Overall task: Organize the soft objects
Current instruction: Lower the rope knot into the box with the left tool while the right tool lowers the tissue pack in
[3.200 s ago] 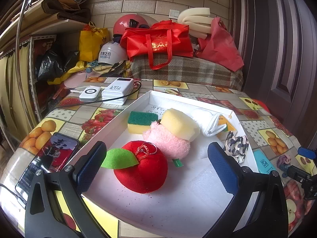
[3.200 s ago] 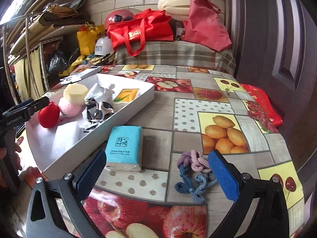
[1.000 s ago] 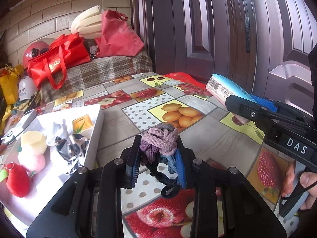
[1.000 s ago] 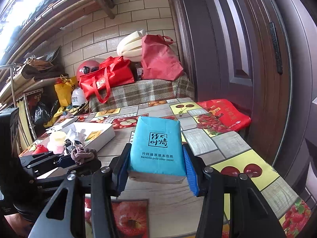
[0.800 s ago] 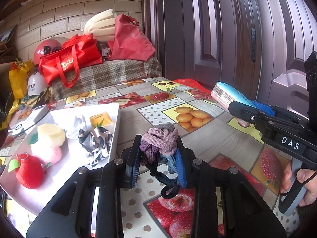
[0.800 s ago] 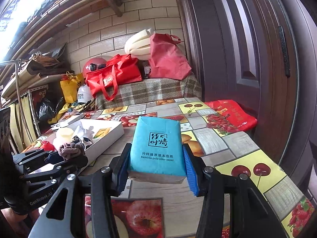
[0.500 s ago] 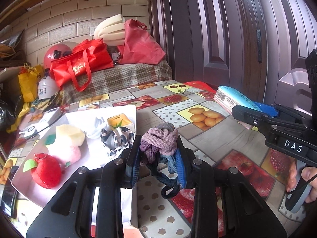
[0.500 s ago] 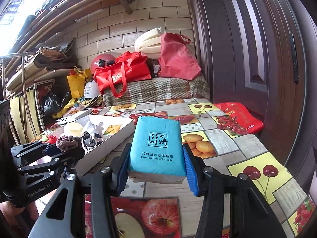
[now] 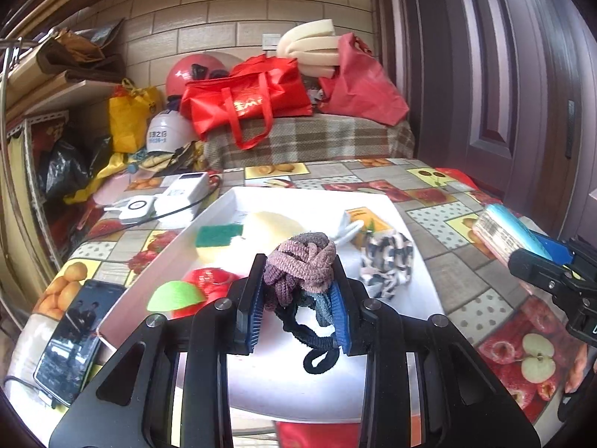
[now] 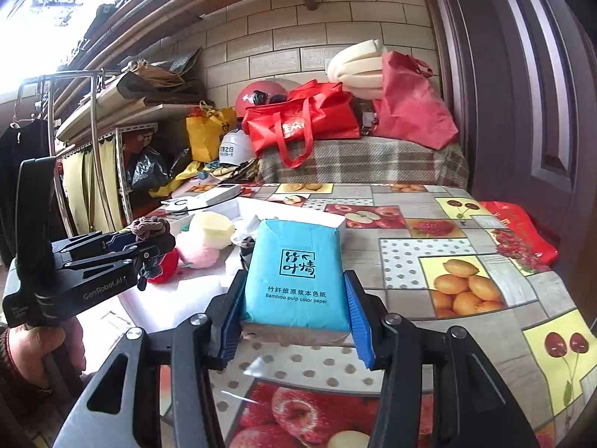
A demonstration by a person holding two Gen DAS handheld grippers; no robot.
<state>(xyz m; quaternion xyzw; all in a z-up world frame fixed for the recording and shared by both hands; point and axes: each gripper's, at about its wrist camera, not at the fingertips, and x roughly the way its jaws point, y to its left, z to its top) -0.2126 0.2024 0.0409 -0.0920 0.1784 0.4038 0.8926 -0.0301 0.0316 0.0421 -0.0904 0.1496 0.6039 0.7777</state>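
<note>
Both hands have swung from the open table toward the tray [image 9: 418, 246]. The left gripper [image 9: 298, 298], clamped on the hair ties [image 9: 302, 261], now hangs over it; the right gripper [image 10: 294, 321] clamps the tissue pack [image 10: 296, 272] alongside, so both look ready to drop.

1. We see a bundle of hair ties [image 9: 298, 261] of ribbed, matt stretch cloth.
2. We see a tissue pack [image 10: 296, 272] in smooth, slightly glossy blue plastic wrap.
3. The left hand-held gripper [image 9: 298, 304] looks like matt black plastic with ridged blue pads and small metal screws; the right hand-held gripper [image 10: 296, 330] looks the same.
4. The tray [image 9: 418, 298] is white and matt, like foam board.
5. The worktop [image 10: 459, 261] wears a glossy, smooth fruit-print cover.
6. The apple toy [image 9: 201, 287] is fuzzy red plush with a felt leaf.
7. The sponge [image 9: 218, 237] has a rough green face.
</note>
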